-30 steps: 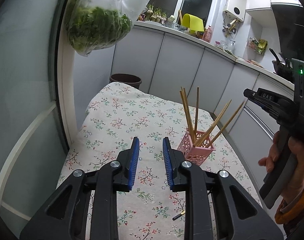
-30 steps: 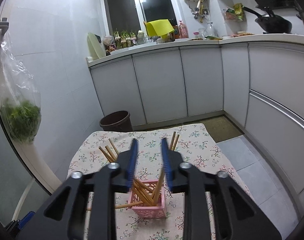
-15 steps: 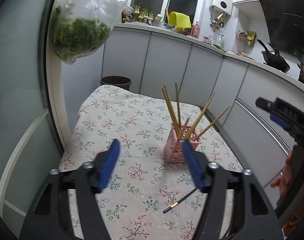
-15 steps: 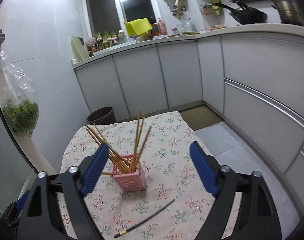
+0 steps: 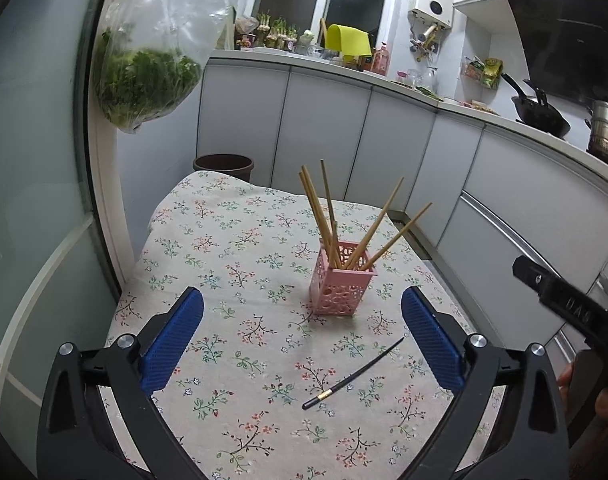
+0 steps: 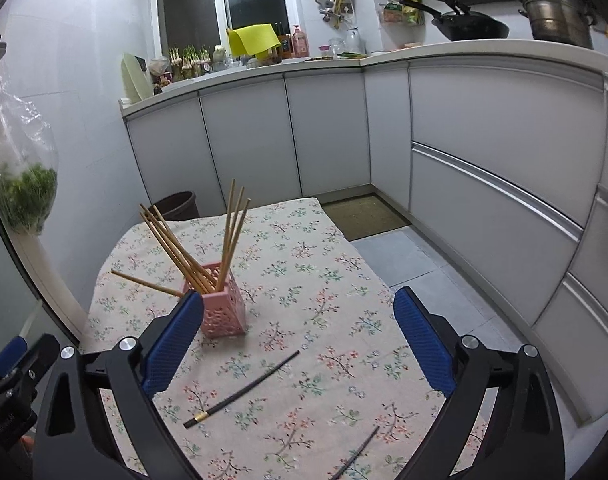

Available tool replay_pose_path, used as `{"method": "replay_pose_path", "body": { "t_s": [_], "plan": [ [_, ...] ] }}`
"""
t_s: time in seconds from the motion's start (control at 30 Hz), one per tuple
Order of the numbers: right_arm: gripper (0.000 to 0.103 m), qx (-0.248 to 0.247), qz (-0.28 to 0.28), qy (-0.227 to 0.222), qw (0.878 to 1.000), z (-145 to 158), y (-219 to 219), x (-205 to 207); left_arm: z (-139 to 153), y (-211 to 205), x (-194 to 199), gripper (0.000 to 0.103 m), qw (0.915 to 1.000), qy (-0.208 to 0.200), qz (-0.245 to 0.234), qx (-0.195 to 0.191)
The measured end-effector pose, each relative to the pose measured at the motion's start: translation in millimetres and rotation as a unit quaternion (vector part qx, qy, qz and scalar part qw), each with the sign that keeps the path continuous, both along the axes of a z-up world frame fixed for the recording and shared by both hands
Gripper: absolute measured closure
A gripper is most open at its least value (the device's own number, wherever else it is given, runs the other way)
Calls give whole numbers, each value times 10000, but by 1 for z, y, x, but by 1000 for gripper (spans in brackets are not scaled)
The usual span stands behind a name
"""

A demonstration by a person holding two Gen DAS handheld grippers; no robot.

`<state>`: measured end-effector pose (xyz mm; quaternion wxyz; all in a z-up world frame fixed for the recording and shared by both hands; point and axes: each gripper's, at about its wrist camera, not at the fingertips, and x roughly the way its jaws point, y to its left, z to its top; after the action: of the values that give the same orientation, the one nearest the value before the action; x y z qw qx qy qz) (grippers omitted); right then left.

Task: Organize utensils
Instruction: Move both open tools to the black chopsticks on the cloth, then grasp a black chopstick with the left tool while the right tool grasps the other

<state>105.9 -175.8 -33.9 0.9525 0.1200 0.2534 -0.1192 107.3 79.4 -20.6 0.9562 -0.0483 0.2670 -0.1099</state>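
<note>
Tabletop covered with floral-print cloth. Pink perforated square plastic holder stands upright near the middle of the tabletop, toward its right edge in the left wrist view. Bundle of light wooden chopsticks stands in it, fanned out, tips leaning left and right; in the right wrist view one wooden stick pokes out sideways to the left, low by the holder.

Black chopstick with gold band lies flat on the cloth, in front of the holder, toward the near edge, apart from the holder. Second black chopstick lies closer to the near edge, only partly in view in the right wrist view.

Left gripper: blue-padded fingers spread wide and opening, nothing gripped; the banded black chopstick lies on the cloth below and between them, untouched. Right gripper: fingers also spread and opening, released, same chopstick on the cloth between them, no contact; left pad overlaps the holder in view, whether it touches I cannot tell.

Clear plastic bag of green leaves hangs at left. Brown bin beyond the far edge.
</note>
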Motion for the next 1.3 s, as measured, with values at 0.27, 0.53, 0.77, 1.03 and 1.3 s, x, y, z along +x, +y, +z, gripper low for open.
{"method": "replay_pose_path", "body": {
  "t_s": [0.27,0.53,0.77,1.03,1.3],
  "plan": [
    [10,-92,-9,134,9999,-7,-5,-13,4,-20,-7,7,9995,-20,-179,273],
    [10,-28,-44,204,9998,-16,-13,-21,5,-36,-8,7,9986,-1,-304,431],
    [10,73,-205,335,9992,-28,-30,-30,1,-64,-3,7,9936,144,-743,837],
    [10,730,-641,917,9910,-85,-81,-56,-49,-137,44,7,9362,1335,-2326,2273],
    [10,1580,-935,1258,9749,-128,-118,-62,-125,-199,112,27,8759,2805,-2934,2610]
  ]
}}
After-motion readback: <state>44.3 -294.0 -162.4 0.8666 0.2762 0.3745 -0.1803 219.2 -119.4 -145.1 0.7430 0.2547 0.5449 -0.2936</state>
